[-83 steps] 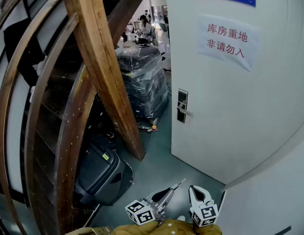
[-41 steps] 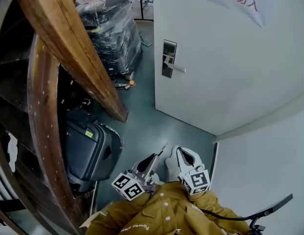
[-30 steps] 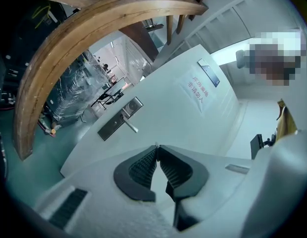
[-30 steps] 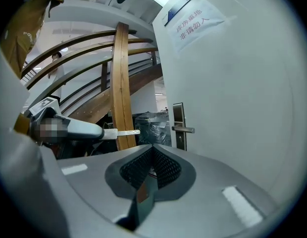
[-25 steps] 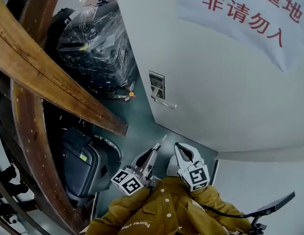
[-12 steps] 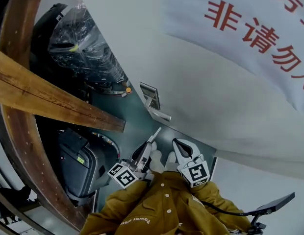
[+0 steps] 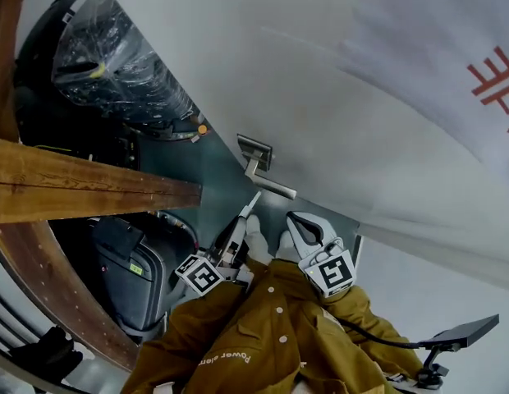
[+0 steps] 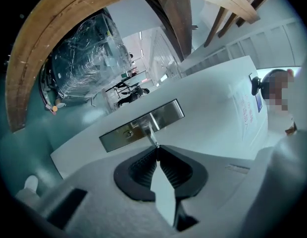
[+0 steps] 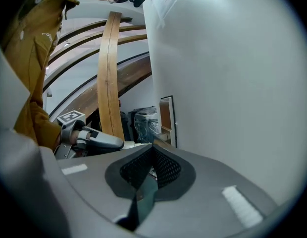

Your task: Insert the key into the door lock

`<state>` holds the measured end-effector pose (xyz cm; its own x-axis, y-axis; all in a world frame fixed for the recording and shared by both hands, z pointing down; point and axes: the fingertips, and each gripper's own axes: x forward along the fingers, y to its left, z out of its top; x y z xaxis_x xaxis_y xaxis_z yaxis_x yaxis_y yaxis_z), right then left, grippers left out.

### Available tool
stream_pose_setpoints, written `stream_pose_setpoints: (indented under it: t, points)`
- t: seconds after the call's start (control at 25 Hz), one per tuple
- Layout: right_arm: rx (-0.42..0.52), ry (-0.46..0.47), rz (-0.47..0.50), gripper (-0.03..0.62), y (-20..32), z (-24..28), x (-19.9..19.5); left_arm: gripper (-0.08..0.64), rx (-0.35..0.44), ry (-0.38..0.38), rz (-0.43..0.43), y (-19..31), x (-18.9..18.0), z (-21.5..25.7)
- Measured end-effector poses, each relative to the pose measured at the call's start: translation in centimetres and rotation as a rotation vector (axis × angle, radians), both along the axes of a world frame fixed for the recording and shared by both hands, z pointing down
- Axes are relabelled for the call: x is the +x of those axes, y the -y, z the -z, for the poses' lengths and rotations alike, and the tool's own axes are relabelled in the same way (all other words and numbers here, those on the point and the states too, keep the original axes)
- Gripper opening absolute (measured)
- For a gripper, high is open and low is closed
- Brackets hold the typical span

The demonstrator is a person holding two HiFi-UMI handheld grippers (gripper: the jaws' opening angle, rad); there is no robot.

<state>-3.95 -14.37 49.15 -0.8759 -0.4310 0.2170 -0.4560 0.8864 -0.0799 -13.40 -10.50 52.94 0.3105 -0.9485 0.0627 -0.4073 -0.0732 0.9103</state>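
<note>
On your left, the beam [image 7: 90, 191] and the wrapped pallet [image 7: 115, 64] stand well apart from the work, so nothing crowds that arm. Your left hand-held gripper [image 8: 156, 148] has its jaws pressed together on the key [image 8: 153, 139]. The blade sticks out ahead of the tips and points at the steel lock plate [image 8: 168, 113] on the door [image 7: 361, 121]. The blade is near the plate but, by the look of it, not yet in it. In the left gripper view the small round keyhole [image 8: 127, 133] sits on the plate to the left of where the key aims. Shift the tip sideways toward that hole, keeping clear of the handle [image 7: 272, 187], and square the blade to the door face. The slot's direction is too small to read, so feel for it with a light roll of the wrist before you push. Push straight and gently, because the grip on the key is narrow and a slanted shove would likely twist it between the pads. To the right, your right hand-held gripper [image 9: 152, 148] hangs just beside the left one, near the door, with its jaws closed on nothing. It is free to steady the handle if you need it.
</note>
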Motion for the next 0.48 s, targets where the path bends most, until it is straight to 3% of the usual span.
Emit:
stream_pose_setpoints:
  t: [0.24,0.4,0.48]
  points:
    - [0.04,-0.057,0.064,0.006,0.2,0.5,-2.1,0.025,-0.041,-0.043,0.023,1.7,-3.3,-1.9]
    - [0.012,-0.051,0.095,0.006,0.3,0.3,-2.2,0.025,-0.08,0.002,0.034,2.9,-4.1,-4.8]
    - [-0.003,-0.062,0.138,0.006,0.3,0.2,-2.4,0.025,-0.094,-0.023,0.041,3.6,-4.0,-5.6]
